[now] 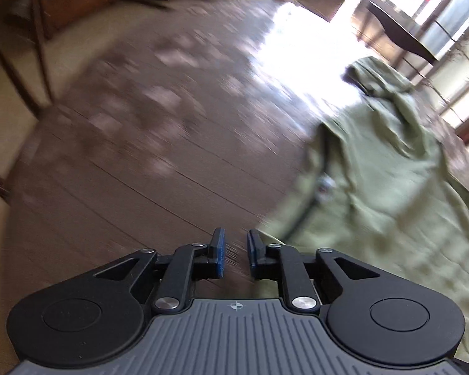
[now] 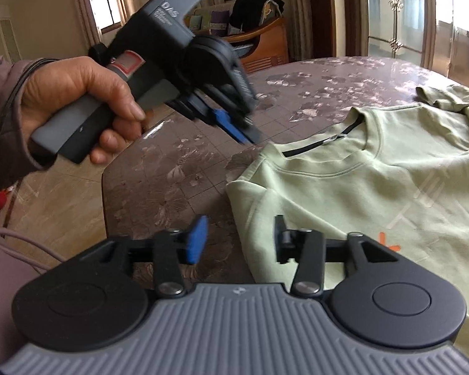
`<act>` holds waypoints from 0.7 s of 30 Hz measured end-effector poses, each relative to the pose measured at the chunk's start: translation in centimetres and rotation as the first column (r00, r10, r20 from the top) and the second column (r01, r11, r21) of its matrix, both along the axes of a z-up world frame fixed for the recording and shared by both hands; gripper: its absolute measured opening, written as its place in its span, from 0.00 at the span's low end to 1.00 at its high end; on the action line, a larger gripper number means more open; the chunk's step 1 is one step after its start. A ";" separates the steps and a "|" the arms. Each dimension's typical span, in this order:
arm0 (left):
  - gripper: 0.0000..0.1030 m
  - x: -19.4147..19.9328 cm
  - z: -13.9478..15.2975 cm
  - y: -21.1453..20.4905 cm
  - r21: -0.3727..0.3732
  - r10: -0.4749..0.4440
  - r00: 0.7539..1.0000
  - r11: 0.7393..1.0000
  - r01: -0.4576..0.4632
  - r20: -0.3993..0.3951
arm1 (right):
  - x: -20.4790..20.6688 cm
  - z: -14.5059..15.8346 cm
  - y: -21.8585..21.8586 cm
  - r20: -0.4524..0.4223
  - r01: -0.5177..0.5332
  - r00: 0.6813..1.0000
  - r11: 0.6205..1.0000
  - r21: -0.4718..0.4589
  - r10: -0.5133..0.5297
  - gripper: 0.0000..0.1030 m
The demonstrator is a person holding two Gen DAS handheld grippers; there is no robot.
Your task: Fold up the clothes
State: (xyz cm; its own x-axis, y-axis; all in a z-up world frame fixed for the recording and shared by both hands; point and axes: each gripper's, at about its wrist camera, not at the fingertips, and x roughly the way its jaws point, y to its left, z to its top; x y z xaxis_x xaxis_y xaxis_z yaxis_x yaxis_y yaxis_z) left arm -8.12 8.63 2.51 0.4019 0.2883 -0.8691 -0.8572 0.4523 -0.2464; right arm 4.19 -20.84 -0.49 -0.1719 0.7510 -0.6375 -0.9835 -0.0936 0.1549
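Observation:
A pale green sweatshirt [image 2: 375, 187] lies face up on the brown flowered table [image 2: 178, 168], its collar [image 2: 353, 156] toward the far side and an orange mark on its chest. My right gripper [image 2: 240, 228] is open above the shirt's near left shoulder edge, holding nothing. A hand [image 2: 78, 100] holds my left gripper [image 2: 245, 132] above the table, just left of the collar. In the blurred left wrist view, the left gripper [image 1: 236, 240] has a narrow gap between its blue pads and nothing in it. The shirt [image 1: 390, 193] lies to its right, crumpled at the far sleeve.
The table's left edge [image 2: 104, 184] drops to a tiled floor. A wooden sofa [image 2: 259, 47] with dark clothes on it stands behind the table. A chair [image 1: 25, 62] stands at the left, and bright glass doors [image 2: 397, 15] are at the right.

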 end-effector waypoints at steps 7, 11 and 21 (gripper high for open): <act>0.76 -2.1 1.8 1.3 0.097 0.033 0.996 0.995 -0.025 -0.080 | 3.2 0.9 -4.1 -0.016 0.192 0.981 0.980 0.044 -0.192 0.57; 0.83 0.6 1.8 -0.7 0.090 -0.088 0.990 0.991 0.098 -0.107 | 6.3 0.9 -7.3 -0.010 0.363 0.932 0.931 0.049 -0.363 0.64; 0.89 8.4 1.8 -6.6 0.064 -0.411 0.895 0.902 0.426 -0.171 | 11.5 0.3 -16.6 0.122 0.696 0.712 0.718 0.012 -0.692 0.68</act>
